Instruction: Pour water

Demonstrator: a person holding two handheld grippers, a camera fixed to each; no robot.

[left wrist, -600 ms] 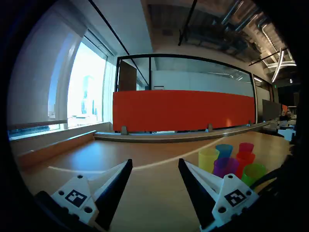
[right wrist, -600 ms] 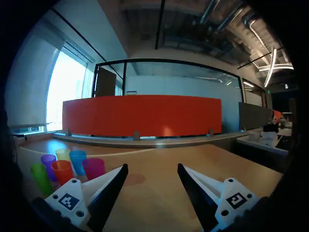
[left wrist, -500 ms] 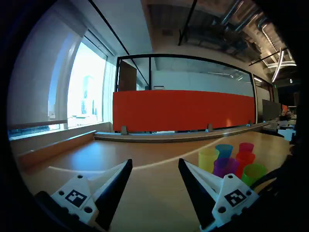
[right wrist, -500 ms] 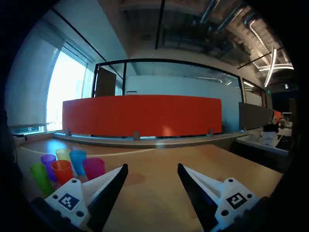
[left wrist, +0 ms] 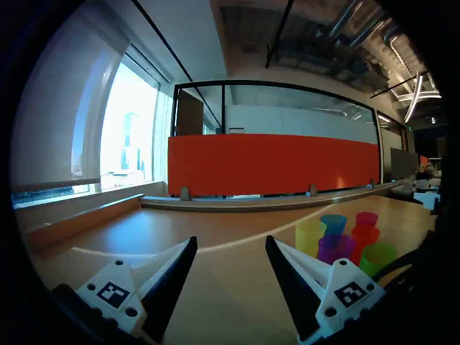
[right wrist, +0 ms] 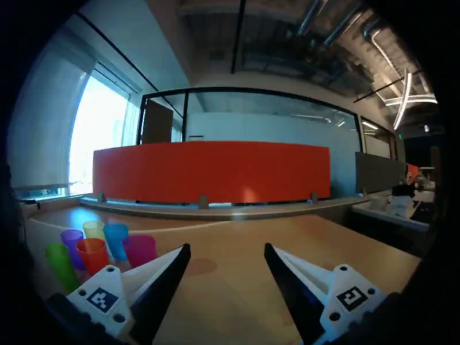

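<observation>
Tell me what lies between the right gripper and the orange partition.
In the right gripper view, bare wooden tabletop stretches from the right gripper to the orange partition; the coloured cups stand aside.

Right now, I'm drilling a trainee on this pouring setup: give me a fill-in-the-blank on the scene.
Both the left claw and the right claw are ___.
The cups on the table number ___.
In the right gripper view, the cups stand ___ of the claw.
Missing: open; six; left.

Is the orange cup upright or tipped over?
Upright: the orange cup stands on its base on the table, open rim facing up.
</observation>
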